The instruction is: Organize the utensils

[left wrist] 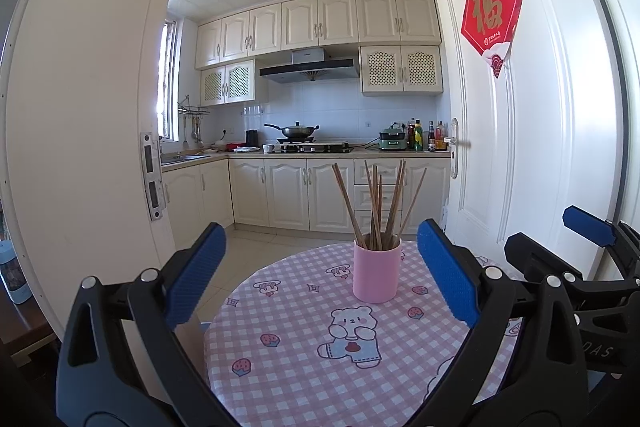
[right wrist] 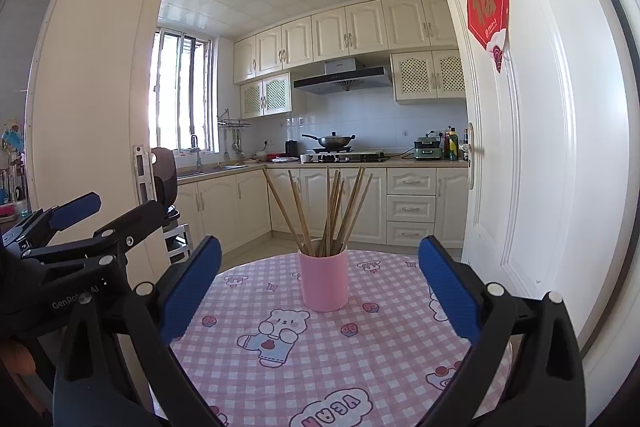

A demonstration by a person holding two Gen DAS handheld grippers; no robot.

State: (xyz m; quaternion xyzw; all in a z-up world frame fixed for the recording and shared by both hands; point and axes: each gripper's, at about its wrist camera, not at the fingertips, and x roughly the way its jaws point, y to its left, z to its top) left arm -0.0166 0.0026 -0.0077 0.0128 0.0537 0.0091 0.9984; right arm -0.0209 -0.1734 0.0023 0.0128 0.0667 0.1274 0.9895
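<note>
A pink cup (left wrist: 376,271) stands upright on a round table with a pink checked cloth (left wrist: 304,371). Several wooden chopsticks (left wrist: 376,205) stand in it, fanned out. My left gripper (left wrist: 320,259) is open and empty, held back from the cup and above the table. My right gripper (right wrist: 320,275) is open and empty too, likewise short of the cup (right wrist: 324,279) and its chopsticks (right wrist: 330,211). The right gripper shows at the right edge of the left wrist view (left wrist: 592,247), and the left gripper at the left edge of the right wrist view (right wrist: 80,223).
A white door (left wrist: 520,107) stands open just right of the table. A white door frame (left wrist: 88,131) is at the left. Behind lies a kitchen with cream cabinets (left wrist: 288,195), a stove and a wok (left wrist: 298,131).
</note>
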